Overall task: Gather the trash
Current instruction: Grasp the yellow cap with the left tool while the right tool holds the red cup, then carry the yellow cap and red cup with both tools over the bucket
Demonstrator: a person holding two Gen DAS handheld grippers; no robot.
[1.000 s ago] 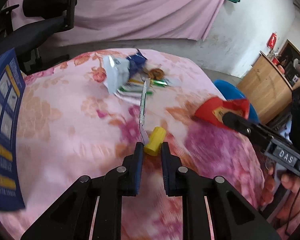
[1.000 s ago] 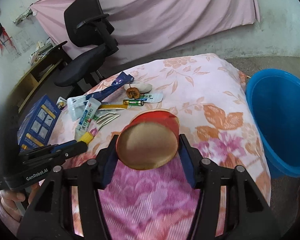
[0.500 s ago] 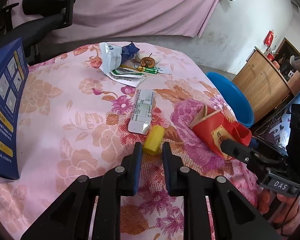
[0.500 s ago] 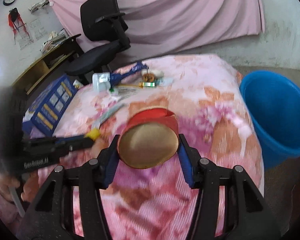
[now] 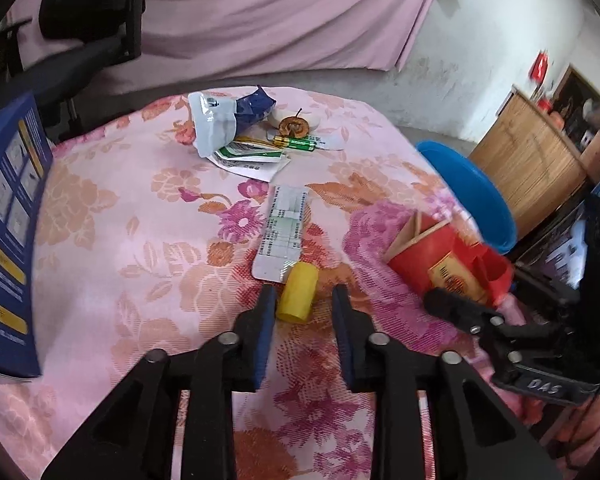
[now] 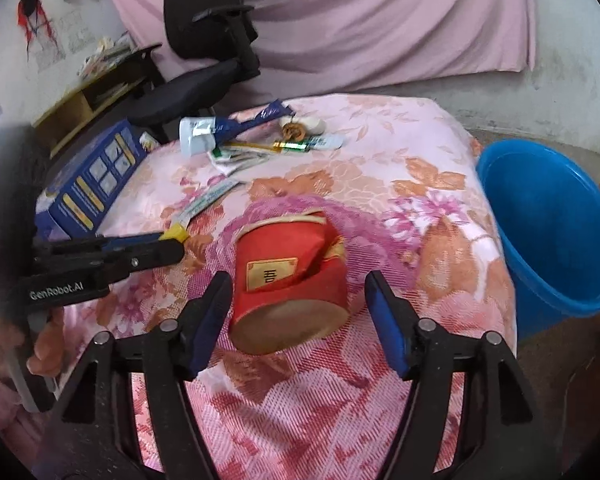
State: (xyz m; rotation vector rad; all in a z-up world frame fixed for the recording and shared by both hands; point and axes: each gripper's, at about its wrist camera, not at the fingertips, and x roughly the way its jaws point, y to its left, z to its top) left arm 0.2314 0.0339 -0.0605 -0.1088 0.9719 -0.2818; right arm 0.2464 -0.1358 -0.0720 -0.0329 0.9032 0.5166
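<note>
The blue box [image 5: 8,236] is cut off by the left wrist view's edge.

Tabletop [image 5: 100,240] under pink floral cloth. Far side: litter cluster of white-and-blue wrapper [image 5: 220,120], green battery [image 5: 296,143], brown coil-shaped scrap [image 5: 294,125], paper sachets [image 5: 248,158]. Centre: white blister strip [image 5: 282,236], yellow cap [image 5: 298,298] touching its near end. Right of that: crushed red paper cup [image 6: 290,280] on its side. Left edge: blue box [image 6: 88,180].
</note>
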